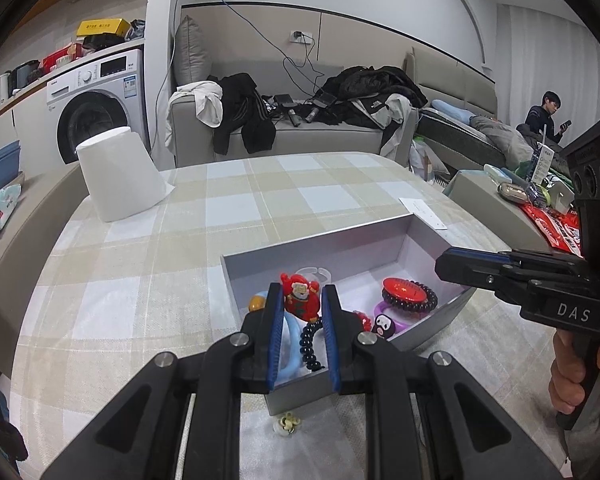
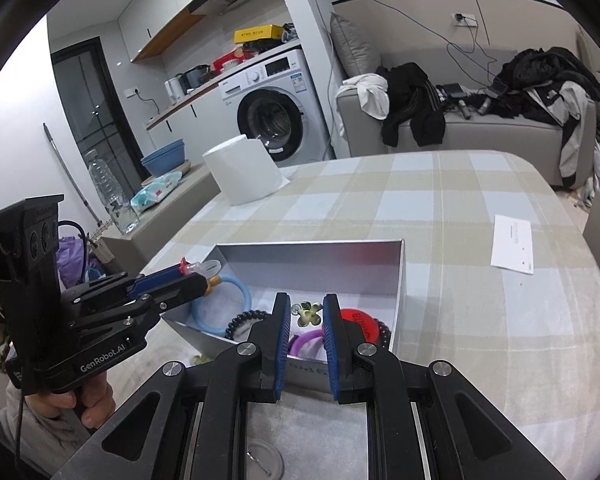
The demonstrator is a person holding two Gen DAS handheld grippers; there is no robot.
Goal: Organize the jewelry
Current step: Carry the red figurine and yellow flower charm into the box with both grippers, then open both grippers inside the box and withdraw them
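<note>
My left gripper (image 1: pixel 300 292) is clamped on a red Santa charm with a clear ring (image 1: pixel 300 300), above the open grey cardboard box (image 1: pixel 320 240). Only the right wrist view shows "GenRobot.AI" on its side; only the left view shows "DAS" on my right gripper (image 2: pixel 307 300). Those jaws are nearly together around a small green-yellow flower piece (image 2: pixel 309 312); I cannot tell whether they pinch it. In the box lie a light blue ring (image 2: pixel 236 284), a black bead bracelet (image 1: pixel 308 344), a red disc (image 1: pixel 404 290) and a purple ring (image 2: pixel 304 340). A pale flower charm (image 1: pixel 288 424) sits on the checked tablecloth (image 1: pixel 140 280), just outside.
</note>
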